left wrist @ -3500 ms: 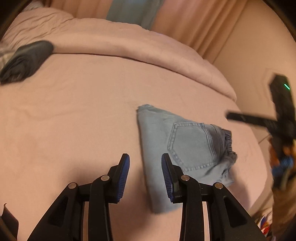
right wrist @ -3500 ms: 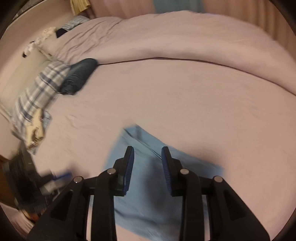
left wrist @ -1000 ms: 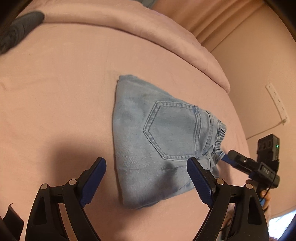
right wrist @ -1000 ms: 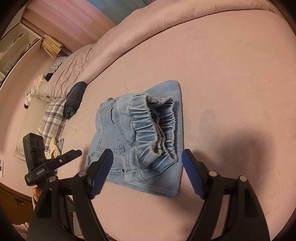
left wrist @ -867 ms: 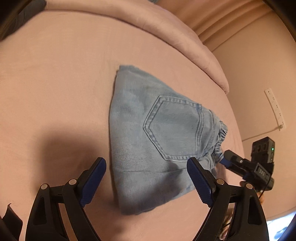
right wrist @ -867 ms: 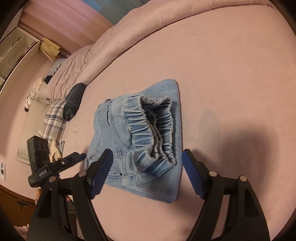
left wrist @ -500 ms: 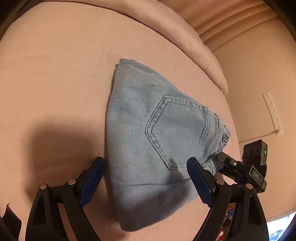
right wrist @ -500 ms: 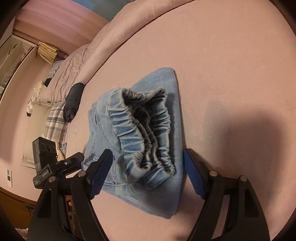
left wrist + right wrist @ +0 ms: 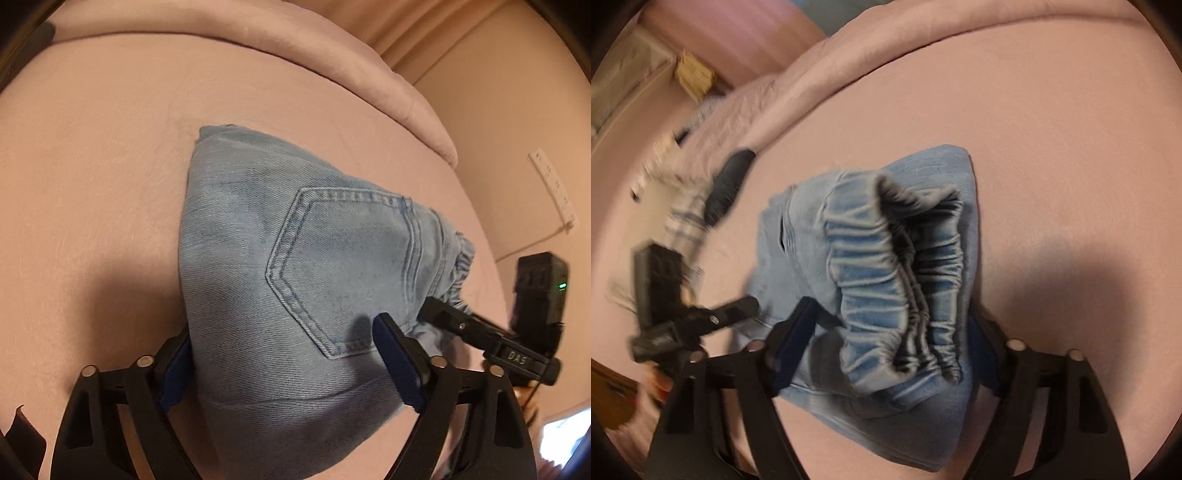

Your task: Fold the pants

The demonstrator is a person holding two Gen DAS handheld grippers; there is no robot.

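Pants [image 9: 295, 280] sit folded on the bed [image 9: 92, 166], between both wide-apart grippers: left gripper [image 9: 288, 363], right gripper [image 9: 890, 343]. Squeezing only the top layer could pull the stack apart.

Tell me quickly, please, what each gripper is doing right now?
Left gripper: open, fingers straddling the folded jeans.
Right gripper: open, fingers straddling the jeans' waistband end.

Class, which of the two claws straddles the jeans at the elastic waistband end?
The right claw: the gathered waistband sits between its fingers; the left claw straddles the pocket side.
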